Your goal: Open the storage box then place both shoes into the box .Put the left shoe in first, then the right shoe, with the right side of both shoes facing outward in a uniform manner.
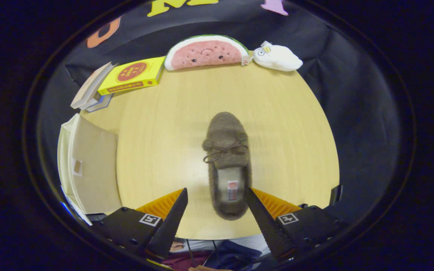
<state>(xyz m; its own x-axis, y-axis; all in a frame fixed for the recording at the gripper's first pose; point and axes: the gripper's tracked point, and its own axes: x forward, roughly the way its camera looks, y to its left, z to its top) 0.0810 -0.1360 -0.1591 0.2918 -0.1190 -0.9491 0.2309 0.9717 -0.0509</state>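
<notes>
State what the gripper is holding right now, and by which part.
Nothing is held. The gripper is open, its fingers either side of the brown shoe's heel end on the table, not pressing it.

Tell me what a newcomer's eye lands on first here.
A fuzzy brown slipper with a bow lies on the light wooden table, its heel between the open claw's fingers. Beyond it sit a watermelon-slice plush and a yellow box.

I am holding my gripper (217,195) spread wide around the heel of a fuzzy cloth shoe (226,165). It is lying on a smooth, matt wood-grain table (285,124); beyond the shoe, a plush watermelon (205,52).
</notes>
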